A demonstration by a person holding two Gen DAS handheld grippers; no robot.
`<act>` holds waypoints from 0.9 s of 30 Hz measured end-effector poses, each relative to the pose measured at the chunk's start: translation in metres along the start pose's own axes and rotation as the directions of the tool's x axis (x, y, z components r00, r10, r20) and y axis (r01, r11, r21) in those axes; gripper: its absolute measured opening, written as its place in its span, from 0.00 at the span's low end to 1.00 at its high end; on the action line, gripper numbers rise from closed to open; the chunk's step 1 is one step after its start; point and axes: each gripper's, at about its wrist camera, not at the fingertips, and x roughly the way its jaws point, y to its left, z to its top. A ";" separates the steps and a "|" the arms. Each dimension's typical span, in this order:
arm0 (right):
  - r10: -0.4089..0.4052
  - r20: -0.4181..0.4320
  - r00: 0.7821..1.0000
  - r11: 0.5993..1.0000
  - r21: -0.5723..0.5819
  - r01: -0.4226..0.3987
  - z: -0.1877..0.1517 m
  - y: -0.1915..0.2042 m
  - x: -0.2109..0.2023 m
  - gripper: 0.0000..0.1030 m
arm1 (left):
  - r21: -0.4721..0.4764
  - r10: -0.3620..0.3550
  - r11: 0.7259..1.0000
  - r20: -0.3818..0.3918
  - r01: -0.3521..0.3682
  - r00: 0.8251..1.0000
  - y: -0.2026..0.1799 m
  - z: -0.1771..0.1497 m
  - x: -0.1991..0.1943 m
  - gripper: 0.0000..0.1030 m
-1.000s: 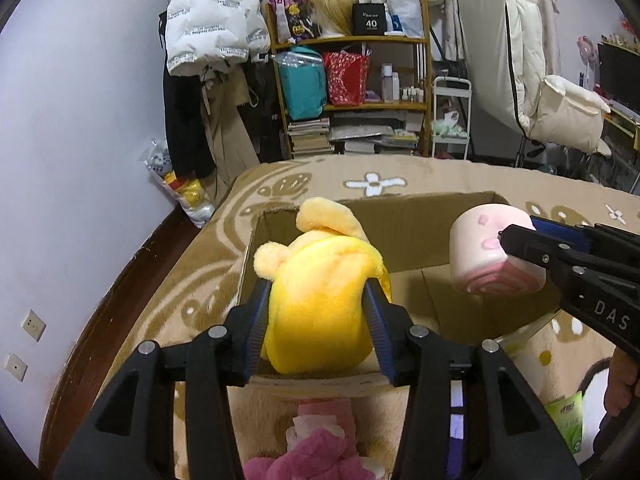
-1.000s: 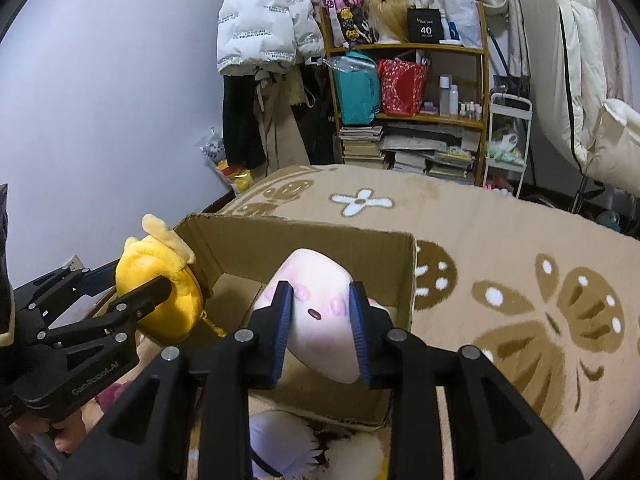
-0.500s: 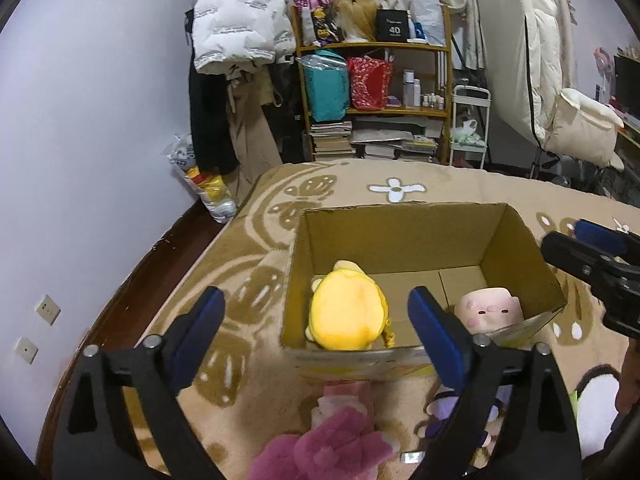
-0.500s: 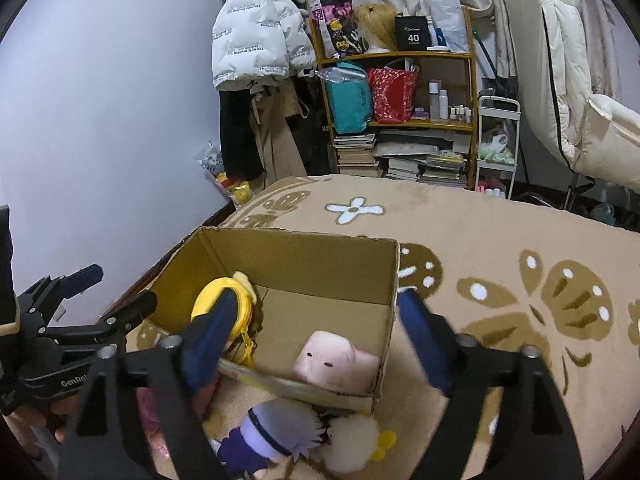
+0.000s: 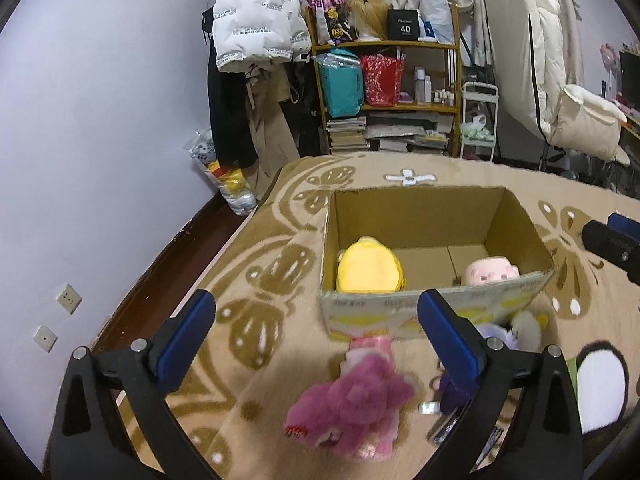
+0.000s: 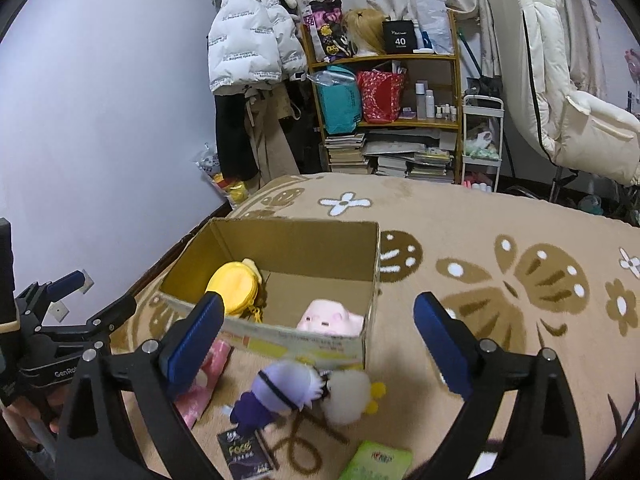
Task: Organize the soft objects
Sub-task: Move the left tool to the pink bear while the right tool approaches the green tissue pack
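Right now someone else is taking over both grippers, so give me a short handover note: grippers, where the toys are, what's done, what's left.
Left gripper: jaws opening, nothing between them.
Right gripper: jaws opening, nothing between them.
In the cardboard box: yellow plush on its left side, pink plush at its right.
Done: those two are packed.
Left: magenta plush, purple plush and white fluffy plush, all on the rug in front of the box.

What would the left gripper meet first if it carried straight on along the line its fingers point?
Probably the near wall of the cardboard box, which sits midway between the fingers of the left gripper, whose jaws are opening and empty. The pink plush lies lower, likely beneath that line; depth is uncertain.
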 end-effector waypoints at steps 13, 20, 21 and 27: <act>-0.047 -0.082 0.996 0.997 0.054 0.052 -0.032 -0.008 -0.021 0.97 | 0.034 0.022 0.999 -0.066 -0.020 0.998 0.004 -0.026 -0.024 0.97; -0.070 -0.146 0.987 0.993 0.088 0.083 -0.050 -0.014 -0.019 0.97 | 0.069 0.031 0.997 -0.108 -0.023 0.994 -0.001 -0.041 -0.022 0.97; -0.070 -0.158 0.985 0.992 0.094 0.086 -0.053 -0.015 -0.017 0.97 | 0.071 0.033 0.997 -0.115 -0.024 0.993 -0.002 -0.043 -0.021 0.97; -0.089 -0.239 0.967 0.986 0.115 0.119 -0.069 -0.022 -0.004 0.97 | 0.076 0.038 0.997 -0.147 -0.027 0.988 -0.001 -0.048 -0.012 0.97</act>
